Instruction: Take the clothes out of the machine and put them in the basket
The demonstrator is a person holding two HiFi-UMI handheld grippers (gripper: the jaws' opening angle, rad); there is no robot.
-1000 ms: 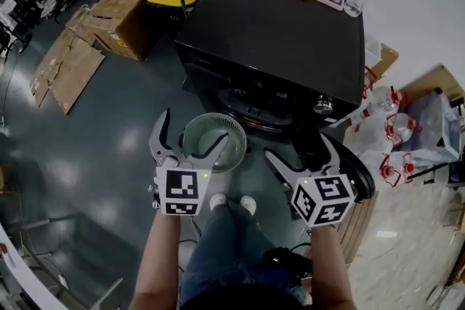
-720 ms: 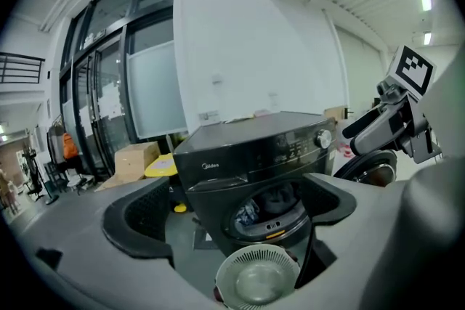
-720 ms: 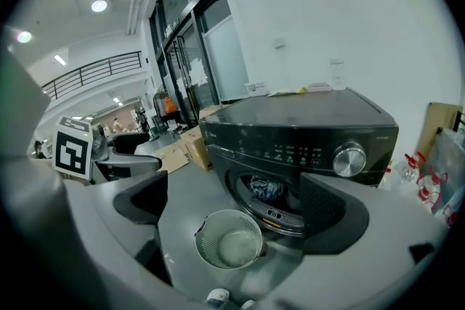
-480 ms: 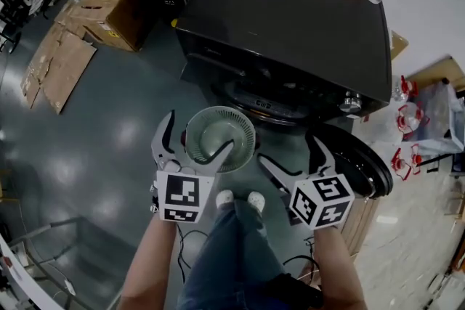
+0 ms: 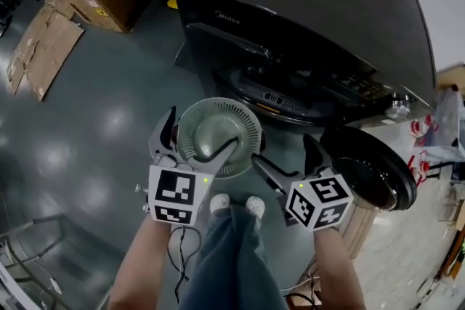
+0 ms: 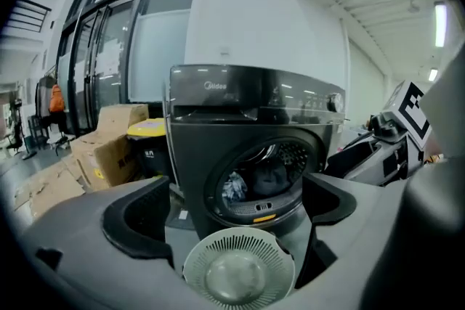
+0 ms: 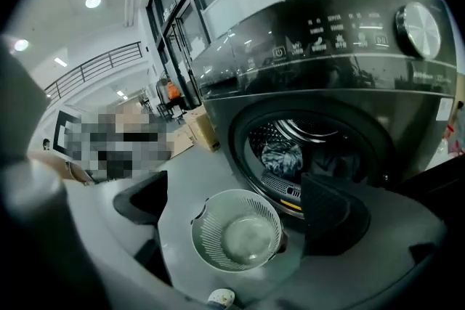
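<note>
Two open, empty grippers. Head view: left gripper (image 5: 200,131) and right gripper (image 5: 285,152) hang over the basket (image 5: 218,107) on the floor mid-frame. The machine (image 5: 305,11) is above it with its door (image 5: 370,170) swung open at right, but the drum's contents are hidden here. Left gripper view: clothes (image 6: 236,189) sit inside the drum, frame centre. Right gripper view shows them too, a bluish bundle. I'd reach in deep and pinch a thick fold.

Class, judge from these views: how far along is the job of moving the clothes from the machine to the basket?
Done: only the machine door stands open. In hand: nothing; left gripper and right gripper are open and empty, facing the drum. Left: everything; the clothes lie in the drum and the basket on the floor is empty.
</note>
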